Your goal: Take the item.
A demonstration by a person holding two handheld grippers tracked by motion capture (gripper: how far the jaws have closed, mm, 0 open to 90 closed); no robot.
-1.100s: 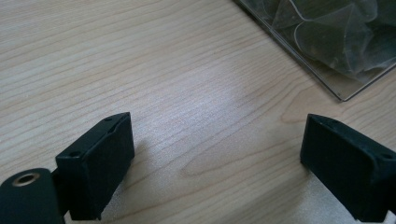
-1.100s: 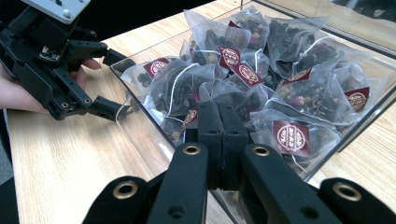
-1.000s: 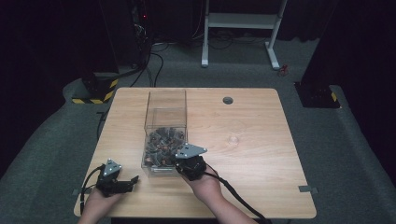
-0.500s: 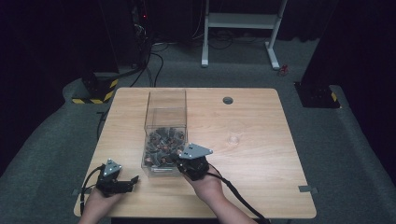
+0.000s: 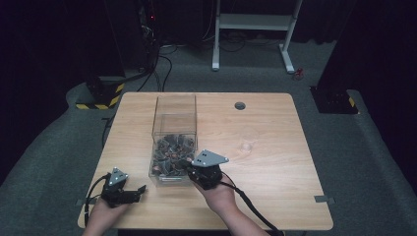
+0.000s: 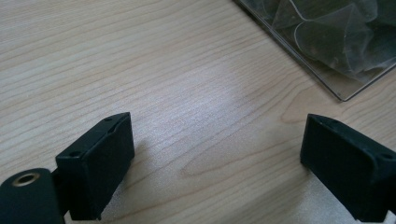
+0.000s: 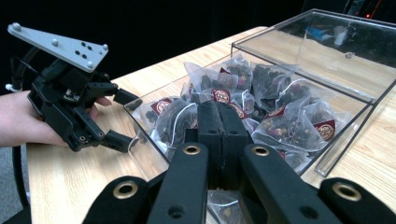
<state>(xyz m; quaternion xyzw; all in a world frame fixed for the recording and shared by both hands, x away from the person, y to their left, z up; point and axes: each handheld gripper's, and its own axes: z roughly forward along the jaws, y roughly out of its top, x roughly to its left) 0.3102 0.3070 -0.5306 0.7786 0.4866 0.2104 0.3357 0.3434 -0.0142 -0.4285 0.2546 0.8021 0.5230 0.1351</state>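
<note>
1 clear box [image 5: 174, 118]; many tea bags [image 7: 280, 121]; 2 grippers; 1 table [image 5: 275, 162]

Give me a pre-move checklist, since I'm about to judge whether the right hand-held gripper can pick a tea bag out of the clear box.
1. Clear plastic box open at the top: ok.
2. Clear pyramid tea bags with dark filling within reach inside the box: ok.
3. Right hand-held gripper jaws apart, ready to grasp: not ok, pressed together.
4. Anything pinched between those jaws: cannot tell.
5. Left hand-held gripper clear of the box: ok, open beside it on the light wooden table.
6. Box steadied: not ok, nothing holds it.
</note>
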